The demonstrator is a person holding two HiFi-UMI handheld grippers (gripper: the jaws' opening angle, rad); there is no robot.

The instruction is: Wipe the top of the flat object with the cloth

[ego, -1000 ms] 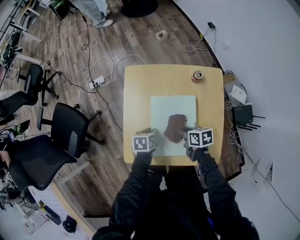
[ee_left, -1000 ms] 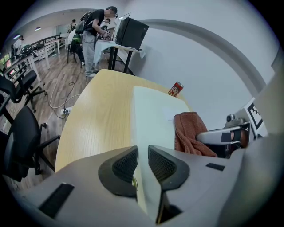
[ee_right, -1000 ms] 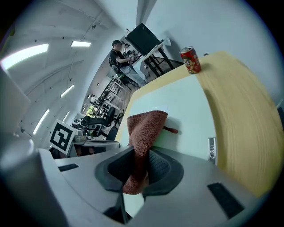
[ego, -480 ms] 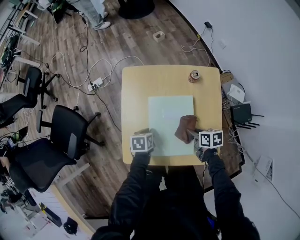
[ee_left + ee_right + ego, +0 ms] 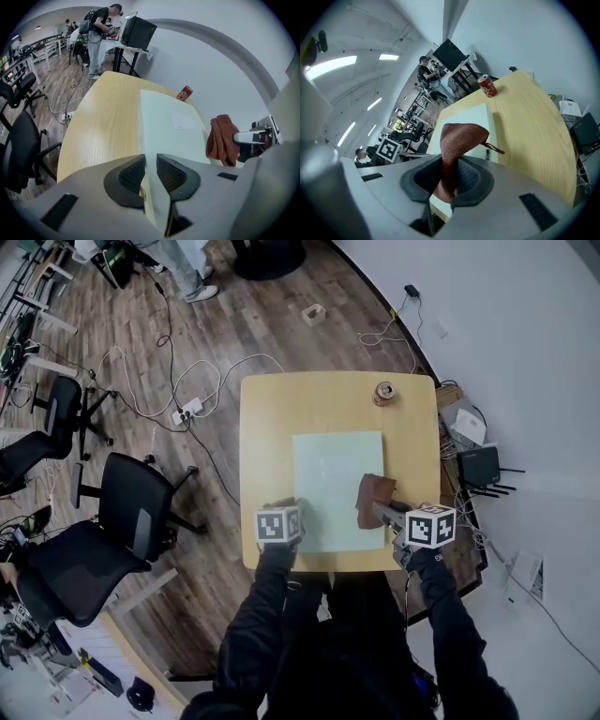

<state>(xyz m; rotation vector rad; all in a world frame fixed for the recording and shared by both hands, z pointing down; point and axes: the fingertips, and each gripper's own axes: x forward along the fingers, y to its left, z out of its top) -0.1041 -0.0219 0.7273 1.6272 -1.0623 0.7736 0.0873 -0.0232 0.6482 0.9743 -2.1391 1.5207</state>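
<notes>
Rust-brown cloth (image 5: 377, 501) now sits at the right-hand edge of the pale green flat board (image 5: 333, 465). A second ago it lay nearer the middle of the board's near half, so it has been swept sideways to the right. The right gripper (image 5: 380, 512) has travelled with it and is now over the counter's (image 5: 272, 427) right margin. That looks like the end of one stroke across the near strip. The far half of the board, towards the drink can (image 5: 383, 392), probably remains to be wiped.

From the left gripper view the cloth (image 5: 224, 139) hangs bunched beside the board's right edge. Whether its lower fold rests on the surface cannot be told.

In the right gripper view the right gripper (image 5: 449, 177) has its jaws pressed onto a fold of the cloth (image 5: 457, 140), which stands up out of them in a loose hump.

The left gripper (image 5: 150, 171) has not shifted. Its jaws stand a narrow way apart with the near left edge of the board (image 5: 168, 126) running between the pads, seemingly pinched there to steady it. The board itself lies flat in the middle of the wooden counter and has not moved on it.
</notes>
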